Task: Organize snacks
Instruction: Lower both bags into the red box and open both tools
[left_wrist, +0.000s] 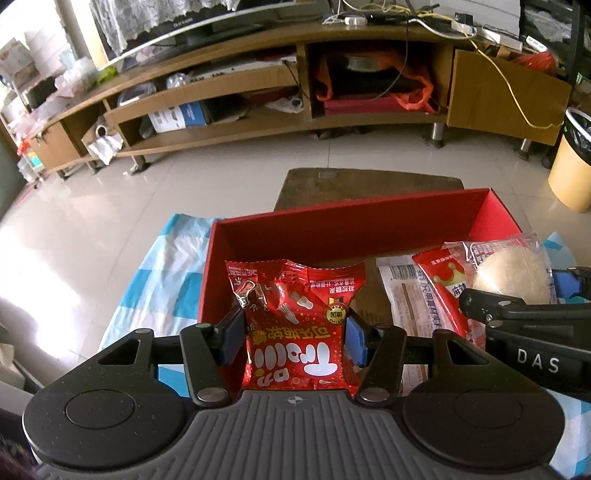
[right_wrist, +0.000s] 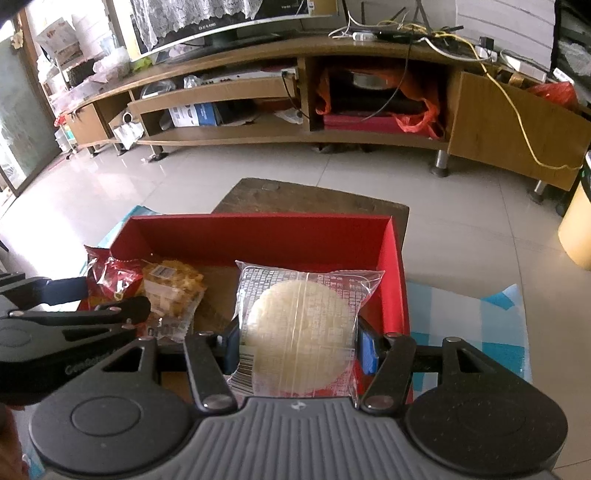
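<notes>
I hold candy (left_wrist: 295, 325) in my left gripper (left_wrist: 293, 338), pastry (right_wrist: 297, 328) in my right (right_wrist: 297, 343), over the box (right_wrist: 258, 236); next I lower and release.

"Trolli" upside down on the red candy packet (left_wrist: 299, 328); "DAS" on the right gripper (left_wrist: 537, 360).

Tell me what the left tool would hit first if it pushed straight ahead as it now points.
Probably the far wall of the red box. The left tool, shut on the red candy packet, points into the box's open left part, and nothing shows between packet and wall, though depth is hard to judge.
</notes>
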